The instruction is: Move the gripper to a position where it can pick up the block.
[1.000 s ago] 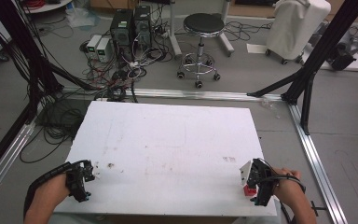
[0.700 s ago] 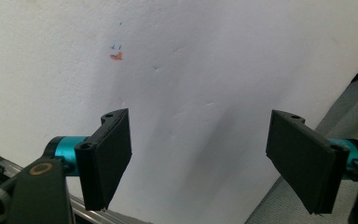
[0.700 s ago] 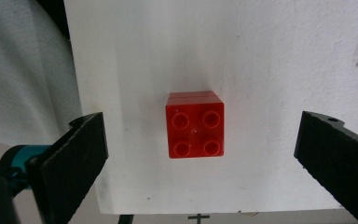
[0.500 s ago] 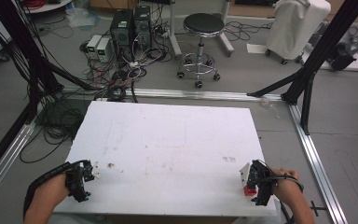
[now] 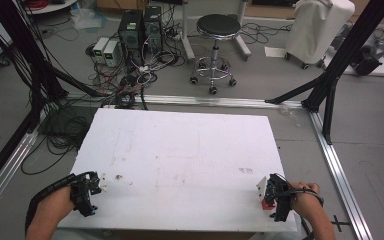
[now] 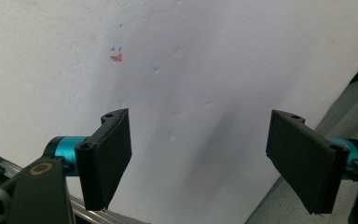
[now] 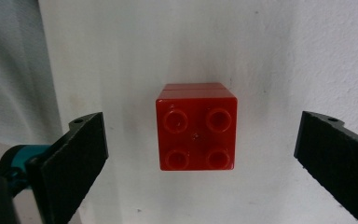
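Red plastic marks the one small thing on the table: a building block (image 7: 196,132) with four round studs on top, standing on the white tabletop (image 5: 180,155) near the near right corner. In the right gripper view it sits squarely between the two black jaws, with bare white surface showing on either side of it, so the jaws stand wide apart and touch nothing. From the high view, the block (image 5: 267,203) peeks out just beside the right gripper (image 5: 272,196), which the person's right hand (image 5: 305,197) holds low over the near edge of the table.

At the near left corner, the left hand (image 5: 60,200) holds the left gripper (image 5: 92,187) over the tabletop, well apart from the block. Its own view shows both jaws spread wide with nothing between them but white surface, and a small orange and blue smudge (image 6: 116,53) on the board farther off.

Beyond the far edge of the table, on the grey floor, stand a black round stool (image 5: 216,30) on castors, two dark computer towers (image 5: 140,27) and a tangle of cables (image 5: 125,85). Black frame posts (image 5: 340,60) rise at either side.
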`<action>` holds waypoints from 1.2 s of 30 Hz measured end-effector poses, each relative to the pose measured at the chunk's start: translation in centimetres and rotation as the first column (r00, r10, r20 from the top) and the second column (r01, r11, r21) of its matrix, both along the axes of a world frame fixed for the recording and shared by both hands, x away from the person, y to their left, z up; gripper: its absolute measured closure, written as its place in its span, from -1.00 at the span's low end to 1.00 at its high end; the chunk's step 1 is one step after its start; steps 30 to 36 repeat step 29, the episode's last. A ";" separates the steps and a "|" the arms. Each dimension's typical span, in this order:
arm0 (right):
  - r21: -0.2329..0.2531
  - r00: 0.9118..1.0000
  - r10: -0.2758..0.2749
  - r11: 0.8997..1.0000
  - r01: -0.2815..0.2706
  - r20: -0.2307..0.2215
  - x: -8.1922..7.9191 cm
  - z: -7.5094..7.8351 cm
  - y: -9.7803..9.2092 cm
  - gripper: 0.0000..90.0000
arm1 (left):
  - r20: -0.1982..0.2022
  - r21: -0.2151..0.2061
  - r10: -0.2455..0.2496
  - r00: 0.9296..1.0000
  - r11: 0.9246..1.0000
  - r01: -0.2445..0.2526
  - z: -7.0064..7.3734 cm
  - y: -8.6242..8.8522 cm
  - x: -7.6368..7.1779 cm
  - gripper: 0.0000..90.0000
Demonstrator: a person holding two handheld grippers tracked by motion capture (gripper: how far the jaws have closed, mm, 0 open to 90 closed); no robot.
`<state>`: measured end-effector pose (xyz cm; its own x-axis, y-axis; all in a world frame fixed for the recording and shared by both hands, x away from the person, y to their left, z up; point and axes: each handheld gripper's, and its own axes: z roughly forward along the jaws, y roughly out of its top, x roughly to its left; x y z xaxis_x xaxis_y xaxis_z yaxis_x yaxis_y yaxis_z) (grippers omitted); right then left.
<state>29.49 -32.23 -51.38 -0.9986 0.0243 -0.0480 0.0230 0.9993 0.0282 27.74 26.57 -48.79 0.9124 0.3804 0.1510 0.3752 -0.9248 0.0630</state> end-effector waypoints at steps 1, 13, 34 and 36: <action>0.000 1.000 -0.006 1.000 0.006 -0.004 0.0 -0.1 0.0 -0.96 | 0.000 0.000 0.000 1.000 1.000 0.000 0.0 0.0 0.0 -0.50; -0.003 1.000 0.020 1.000 -0.020 -0.017 0.1 -0.9 0.2 -0.96 | -0.003 -0.006 0.001 1.000 1.000 -0.001 0.0 0.0 0.0 -0.50; 0.005 1.000 0.023 1.000 -0.023 -0.013 -0.1 -0.7 0.2 -0.96 | 0.001 -0.016 0.009 1.000 1.000 -0.009 0.0 0.0 0.0 -0.50; 0.005 1.000 0.023 1.000 -0.023 -0.013 -0.1 -0.7 0.2 -0.96 | 0.001 -0.016 0.009 1.000 1.000 -0.009 0.0 0.0 0.0 -0.50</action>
